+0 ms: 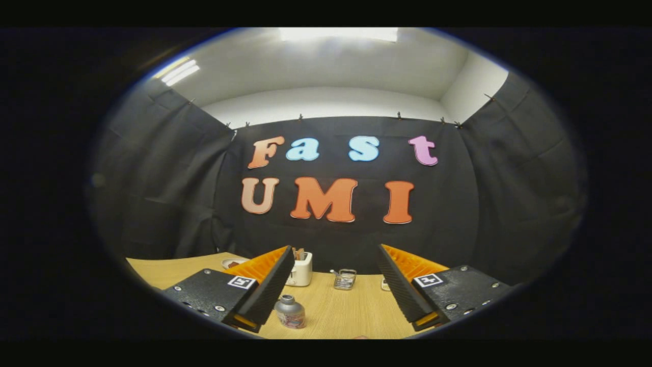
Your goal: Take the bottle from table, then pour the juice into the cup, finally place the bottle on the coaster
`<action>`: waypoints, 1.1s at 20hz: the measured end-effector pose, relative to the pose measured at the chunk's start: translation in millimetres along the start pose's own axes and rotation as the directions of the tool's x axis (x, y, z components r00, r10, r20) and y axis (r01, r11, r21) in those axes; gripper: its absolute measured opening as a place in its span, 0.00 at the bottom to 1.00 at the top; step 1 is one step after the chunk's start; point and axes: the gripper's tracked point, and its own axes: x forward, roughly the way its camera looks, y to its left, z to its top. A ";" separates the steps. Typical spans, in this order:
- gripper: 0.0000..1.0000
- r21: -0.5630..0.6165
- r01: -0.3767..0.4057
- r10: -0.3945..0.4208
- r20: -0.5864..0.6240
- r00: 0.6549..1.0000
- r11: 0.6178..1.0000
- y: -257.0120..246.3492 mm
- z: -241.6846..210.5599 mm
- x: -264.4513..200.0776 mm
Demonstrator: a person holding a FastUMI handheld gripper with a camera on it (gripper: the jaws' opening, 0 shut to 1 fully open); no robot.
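Starting out: our tongs gape wide w/ nothing held; bottle sits untouched on counter, lower centre by left finger. Grab, pour, coaster all left.

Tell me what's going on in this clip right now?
A person holds handheld tongs above a wooden table, fingers spread wide and gripping nothing. A small bottle with a grey cap stands upright on the table between them, close to the left finger. Beyond the fingers sit a white toaster and a small wire basket. The bottle is not yet picked up.
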 end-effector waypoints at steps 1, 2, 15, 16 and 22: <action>0.97 -0.002 -0.003 0.003 -0.002 1.000 1.000 2.3 -2.6 -0.3; 0.97 -0.003 -0.008 0.008 -0.008 1.000 1.000 5.2 -7.3 0.1; 0.97 0.102 -0.132 0.147 -0.157 0.977 0.986 59.6 -126.7 6.7; 0.97 0.108 -0.142 0.158 -0.167 0.973 0.984 63.5 -135.6 5.5; 0.97 0.125 -0.156 0.181 -0.215 0.960 0.980 74.3 -184.4 8.5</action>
